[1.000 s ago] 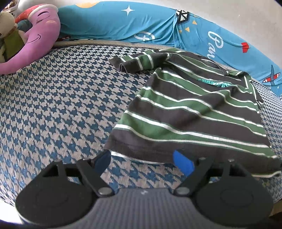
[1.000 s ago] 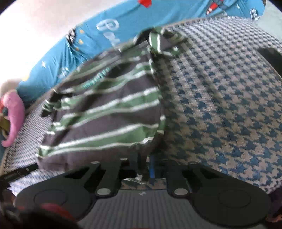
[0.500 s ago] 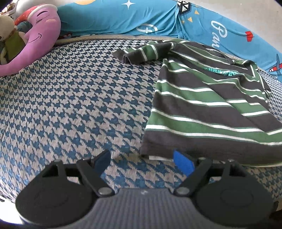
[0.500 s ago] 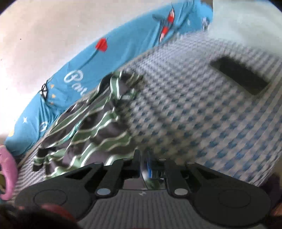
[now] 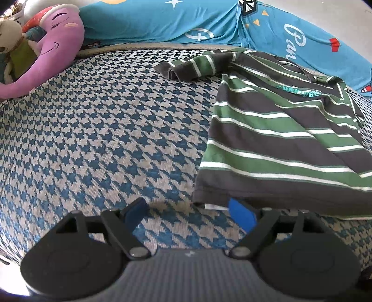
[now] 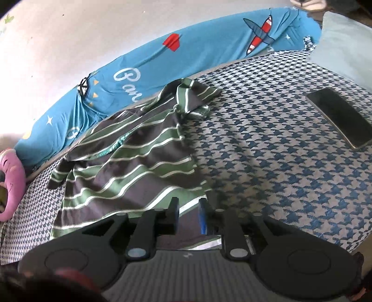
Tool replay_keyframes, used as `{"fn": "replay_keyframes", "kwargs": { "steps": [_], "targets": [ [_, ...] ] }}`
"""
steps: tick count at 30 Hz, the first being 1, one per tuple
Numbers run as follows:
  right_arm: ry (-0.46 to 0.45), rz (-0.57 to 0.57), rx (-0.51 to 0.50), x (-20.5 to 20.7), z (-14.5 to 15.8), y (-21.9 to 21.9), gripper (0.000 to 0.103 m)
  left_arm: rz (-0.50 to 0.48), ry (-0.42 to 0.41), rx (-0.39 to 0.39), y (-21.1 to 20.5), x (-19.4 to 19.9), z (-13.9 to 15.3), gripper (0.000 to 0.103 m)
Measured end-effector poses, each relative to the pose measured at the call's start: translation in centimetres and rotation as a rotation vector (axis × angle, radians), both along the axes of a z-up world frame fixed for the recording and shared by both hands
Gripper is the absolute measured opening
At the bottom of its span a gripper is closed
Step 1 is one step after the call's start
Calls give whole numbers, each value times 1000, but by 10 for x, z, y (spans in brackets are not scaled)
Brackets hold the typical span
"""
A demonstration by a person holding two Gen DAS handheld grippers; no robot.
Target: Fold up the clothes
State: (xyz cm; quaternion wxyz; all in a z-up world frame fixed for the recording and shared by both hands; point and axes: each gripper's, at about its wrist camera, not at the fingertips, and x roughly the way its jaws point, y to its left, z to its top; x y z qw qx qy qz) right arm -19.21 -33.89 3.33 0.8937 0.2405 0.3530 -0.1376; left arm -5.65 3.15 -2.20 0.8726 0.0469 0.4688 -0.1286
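The houndstooth bed cover (image 5: 97, 130) carries the striped shirt (image 5: 274, 144), spread flat near the blue pillow (image 5: 176, 21). A phone (image 6: 339, 116) lies well apart from it. Left gripper (image 5: 188, 212): jaws spread wide beside the hem. Right gripper (image 6: 188, 215): jaws slightly parted over the hem, gripping nothing.

shirt (image 5: 274, 144) cut off at right edge, hem behind right tool (image 6: 188, 215)

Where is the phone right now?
In the right wrist view, the flat black phone lies on the blue houndstooth bed cover, right of the green striped shirt.
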Motion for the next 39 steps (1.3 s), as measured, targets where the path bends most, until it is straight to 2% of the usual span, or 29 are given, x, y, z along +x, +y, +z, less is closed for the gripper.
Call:
{"fn": "replay_keyframes", "kwargs": {
  "steps": [10, 12, 19, 26, 29, 36, 39],
  "targets": [
    [3, 77, -32, 5, -1, 19, 21, 20, -11, -7, -1, 4, -1, 82],
    [2, 100, -34, 7, -2, 26, 25, 33, -9, -22, 0, 6, -1, 82],
    [-3, 183, -41, 14, -4, 50, 27, 40, 4, -52, 1, 8, 0, 83],
    [-1, 261, -48, 22, -8, 75, 28, 10, 28, -128, -1, 6, 4, 83],
    [3, 289, -53, 26, -11, 84, 28, -10, 36, -188, -1, 5, 9, 83],
    [1, 349, -71, 33, -15, 107, 28, -4, -29, -256, 4, 3, 28, 83],
    [-13, 389, -76, 34, -14, 117, 28, 43, -77, -188, 10, 4, 33, 84]
  ]
}}
